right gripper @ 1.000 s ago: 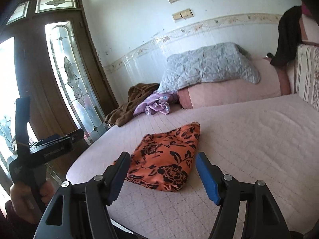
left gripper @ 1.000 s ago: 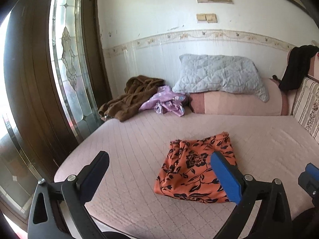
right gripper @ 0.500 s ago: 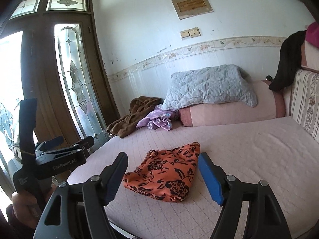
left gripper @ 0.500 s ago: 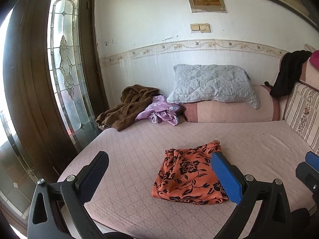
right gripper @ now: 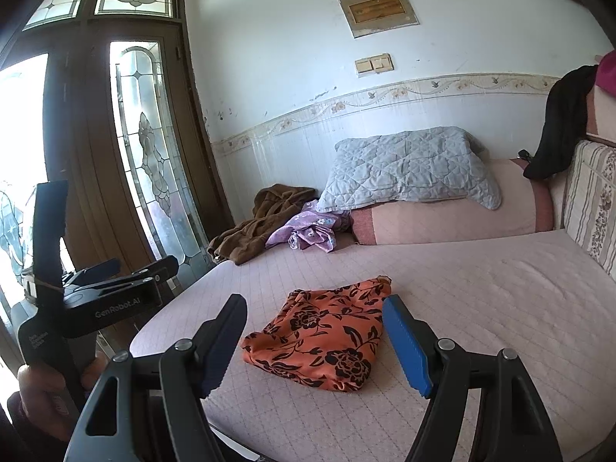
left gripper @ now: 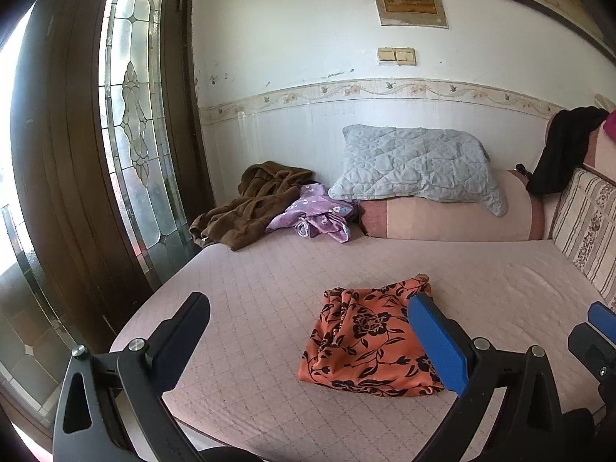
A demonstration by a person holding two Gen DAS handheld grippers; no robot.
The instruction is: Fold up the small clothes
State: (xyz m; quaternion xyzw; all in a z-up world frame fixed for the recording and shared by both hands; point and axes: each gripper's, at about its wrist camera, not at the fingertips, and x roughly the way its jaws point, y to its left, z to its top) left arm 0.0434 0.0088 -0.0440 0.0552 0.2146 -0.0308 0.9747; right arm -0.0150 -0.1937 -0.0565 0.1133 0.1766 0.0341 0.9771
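Left claw (left gripper: 308, 340) wide open, nothing between its fingers, held off the near edge of the bed (left gripper: 269, 281). Right claw (right gripper: 313, 340) also spread wide and empty, same side of the bed, to the right of the left one. From the right wrist view the left claw shows at far left, gripped in a hand (right gripper: 54, 389) — its fingers apart there too. From the left wrist view only a blue tip of the right claw pokes in at the right edge.

Orange floral garment (left gripper: 365, 340) lies in a folded-over bundle on the pink quilted bed cover, near the front edge, just ahead of both claws; neither touches it. In both views the blue pad (right gripper: 406, 350) overlaps the garment's right side, blocking part of it.

Bed surface around the bundle is bare cover. Far end — brown robe (left gripper: 250, 208) heaped at the back left corner, purple floral garment (left gripper: 315, 217) touching it on the right, then a pink bolster (left gripper: 442, 219) with a grey quilted pillow (left gripper: 415, 163) resting on top. Black cloth (left gripper: 562, 146) draped over the headboard at right, striped cushion (left gripper: 589, 227) below it. Glass-panel wooden door (left gripper: 131, 134) along the left side; light switches (left gripper: 396, 56) and a framed plate on the wall.
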